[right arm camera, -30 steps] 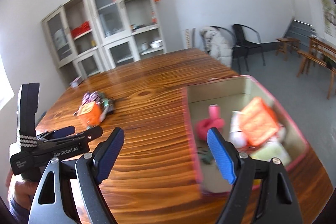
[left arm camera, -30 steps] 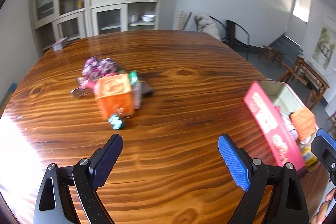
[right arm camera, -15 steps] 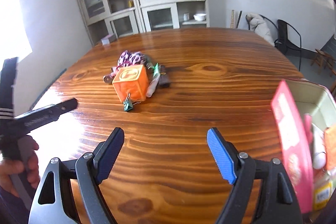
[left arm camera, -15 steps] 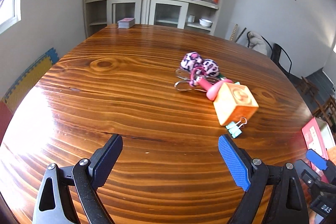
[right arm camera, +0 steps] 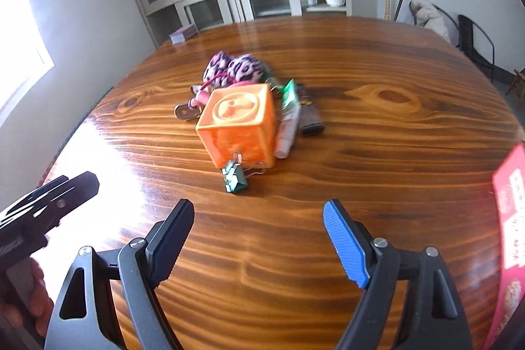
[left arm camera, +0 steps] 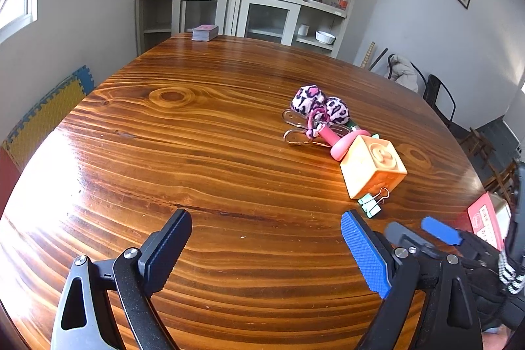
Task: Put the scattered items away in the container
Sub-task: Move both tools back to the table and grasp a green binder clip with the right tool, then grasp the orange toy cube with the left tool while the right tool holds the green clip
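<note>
The left gripper [left arm camera: 265, 246] has its two fingers spread wide, with nothing between them. One finger pad is black and the other is blue, and both have tiny bumps. Under them is the round wooden table [left arm camera: 183, 153], shiny, with long dark stripes in the wood.

The right gripper [right arm camera: 259, 238] is also spread wide and holds nothing. Straight ahead of its fingers, a little way off, sits a small pile of things. The nearest is a green metal clip [right arm camera: 234, 177] with thin wire handles. It touches the orange cube [right arm camera: 241, 125] just behind it. The cube looks like soft plastic, with a raised round picture on top. A white tube [right arm camera: 288, 130] and a small dark block [right arm camera: 310, 118] lie at the cube's right side. Two fuzzy pink spotted balls [right arm camera: 234, 69] sit behind the cube.

From the left gripper, the same pile lies ahead and off to the right of the blue finger.

The red container [right arm camera: 510, 218] is far to the right of the right gripper's blue finger. Only its flat red side shows.
</note>
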Motion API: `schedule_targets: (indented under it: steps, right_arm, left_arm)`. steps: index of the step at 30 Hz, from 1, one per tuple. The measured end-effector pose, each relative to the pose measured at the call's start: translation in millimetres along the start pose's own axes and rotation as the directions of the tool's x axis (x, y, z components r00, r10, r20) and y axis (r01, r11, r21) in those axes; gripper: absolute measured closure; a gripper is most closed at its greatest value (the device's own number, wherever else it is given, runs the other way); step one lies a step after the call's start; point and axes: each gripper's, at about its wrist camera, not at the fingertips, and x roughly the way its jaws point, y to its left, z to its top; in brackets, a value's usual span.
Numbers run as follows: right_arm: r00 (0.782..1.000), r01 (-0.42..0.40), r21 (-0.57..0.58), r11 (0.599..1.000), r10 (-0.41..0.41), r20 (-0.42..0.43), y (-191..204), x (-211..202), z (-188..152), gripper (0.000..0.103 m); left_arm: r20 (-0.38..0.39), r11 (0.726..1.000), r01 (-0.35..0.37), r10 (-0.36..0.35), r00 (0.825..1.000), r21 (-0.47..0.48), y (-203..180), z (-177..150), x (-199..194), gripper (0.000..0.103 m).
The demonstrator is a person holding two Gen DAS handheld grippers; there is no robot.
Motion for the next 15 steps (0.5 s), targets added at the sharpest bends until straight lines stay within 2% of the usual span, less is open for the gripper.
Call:
schedule_targets:
  steps: [2, 6, 9, 10, 11, 12, 13, 15]
  right_arm:
    - [1.000, 0.001, -0.006, 1.000, -0.001, -0.007, 6.0, 8.7, 3.9, 0.019]
    - [0.997, 0.072, -0.041, 0.997, -0.073, -0.007, 17.3, 27.8, 11.4, 0.020]
    - [0.993, 0.118, -0.059, 0.991, -0.119, -0.015, 20.8, 41.1, 16.9, 0.032]
    - [0.991, 0.129, -0.062, 0.990, -0.130, -0.012, 21.4, 42.6, 18.8, 0.040]
    - [0.991, 0.133, -0.066, 0.989, -0.134, -0.011, 21.4, 43.5, 20.0, 0.043]
    - [0.990, 0.136, -0.073, 0.988, -0.137, -0.010, 21.3, 43.7, 20.3, 0.050]
    - [0.989, 0.146, -0.080, 0.986, -0.147, -0.008, 20.9, 43.1, 20.0, 0.068]
    - [0.986, 0.163, -0.089, 0.983, -0.165, -0.005, 16.8, 39.4, 17.7, 0.082]
  left_arm:
    - [-0.005, 1.000, 0.009, -0.009, 1.000, -0.019, 4.5, 1.3, -0.7, 0.009]
    - [-0.012, 0.998, 0.026, -0.026, 1.000, -0.063, 12.6, 2.9, -0.8, 0.009]
    - [-0.012, 0.997, 0.023, -0.024, 1.000, -0.075, 15.5, 3.1, -0.9, 0.009]
    - [-0.011, 0.997, 0.021, -0.022, 1.000, -0.079, 16.3, 3.0, -0.8, 0.009]
    - [-0.012, 0.997, 0.020, -0.021, 1.000, -0.081, 17.1, 3.0, -0.3, 0.009]
    - [-0.014, 0.997, 0.020, -0.021, 1.000, -0.080, 17.6, 2.9, 0.3, 0.009]
    - [-0.016, 0.997, 0.020, -0.021, 1.000, -0.079, 17.4, 2.4, 0.6, 0.009]
    - [-0.019, 0.997, 0.015, -0.017, 1.000, -0.074, 16.1, 1.6, 1.6, 0.009]
